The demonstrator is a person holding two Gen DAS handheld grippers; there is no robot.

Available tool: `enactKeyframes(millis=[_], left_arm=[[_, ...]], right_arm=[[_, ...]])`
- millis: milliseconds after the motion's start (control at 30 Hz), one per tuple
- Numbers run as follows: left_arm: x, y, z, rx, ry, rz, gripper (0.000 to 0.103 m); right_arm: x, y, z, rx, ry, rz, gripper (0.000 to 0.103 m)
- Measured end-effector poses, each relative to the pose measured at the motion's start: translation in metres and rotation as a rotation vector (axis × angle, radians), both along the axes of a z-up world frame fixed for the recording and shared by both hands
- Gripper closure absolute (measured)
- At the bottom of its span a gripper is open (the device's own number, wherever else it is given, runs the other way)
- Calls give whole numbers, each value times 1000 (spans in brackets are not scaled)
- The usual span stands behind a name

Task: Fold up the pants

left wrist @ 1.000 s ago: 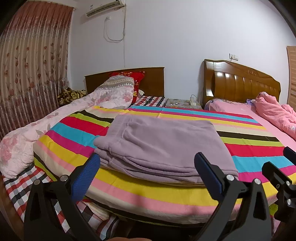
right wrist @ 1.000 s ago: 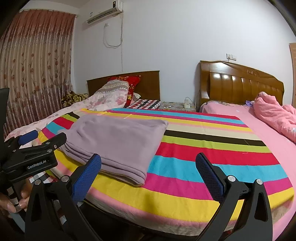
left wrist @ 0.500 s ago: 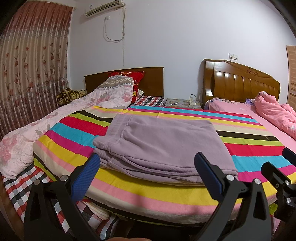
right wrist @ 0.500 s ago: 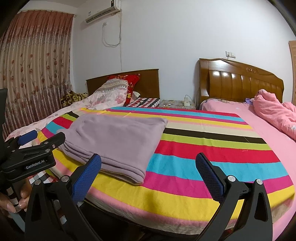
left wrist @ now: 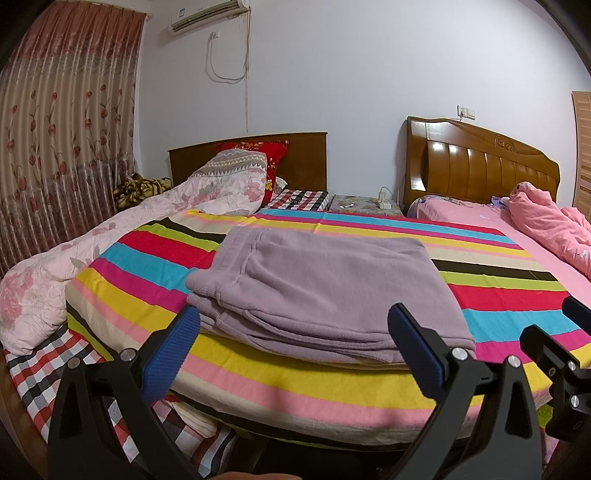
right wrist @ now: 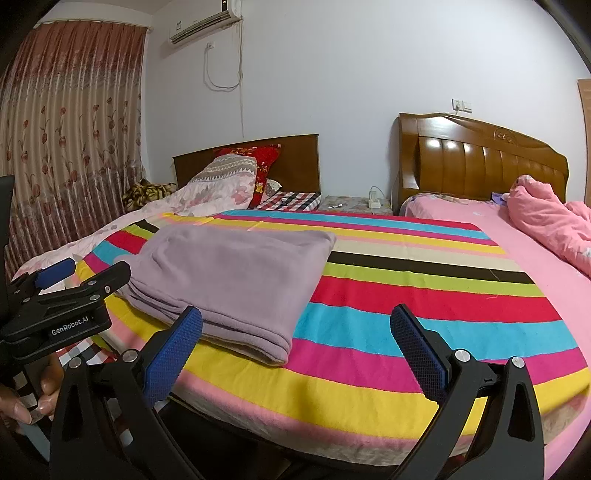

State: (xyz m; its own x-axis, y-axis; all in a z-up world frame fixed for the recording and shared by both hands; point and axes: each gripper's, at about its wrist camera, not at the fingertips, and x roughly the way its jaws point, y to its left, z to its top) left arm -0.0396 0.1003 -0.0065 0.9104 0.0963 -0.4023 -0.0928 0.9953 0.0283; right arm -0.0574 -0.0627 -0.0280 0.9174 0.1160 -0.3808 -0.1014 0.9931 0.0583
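Soft, matt fleece cloth was seen in the folded pants [left wrist: 325, 291]; the striped blanket [right wrist: 424, 295] looked fuzzy, the headboard [left wrist: 480, 162] glossy wood, the fingers [right wrist: 173, 354] textured rubber.

White wall [left wrist: 351, 74] ahead. Air conditioner [left wrist: 210, 16] high, ahead-left. Floral curtain [left wrist: 62, 147] far left. Two wooden headboards: dark [left wrist: 306, 155] ahead, lighter carved [left wrist: 480, 162] ahead-right. Nightstand [left wrist: 364, 205] between beds. Striped blanket [left wrist: 498, 295] just ahead.
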Motion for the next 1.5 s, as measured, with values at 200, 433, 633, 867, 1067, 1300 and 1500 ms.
enactKeyframes(millis=[200,433,633,867,1067,1300,1500], left_arm=[[0,0,1,0,-1,0,1],[-2,0,-4,5,-10,-4,1],[-4,3,-6,8,-23,3,1],[-5,4,-5,7,-23,3,1],[-5,5,-4,8,-22,1,1],[-5,5,-4,8,-21,0,1],[-4,5,-4,9,-22,1,1]], right_arm=[[-1,1,-3,2,6,4,4],[-2,2,-3,4,7,3,4],[-2,2,-3,2,6,4,4],[-1,0,-2,4,8,4,4],[-1,1,-3,5,9,5,4],[-1,0,-2,8,10,4,4],[-1,0,-3,8,10,4,4]])
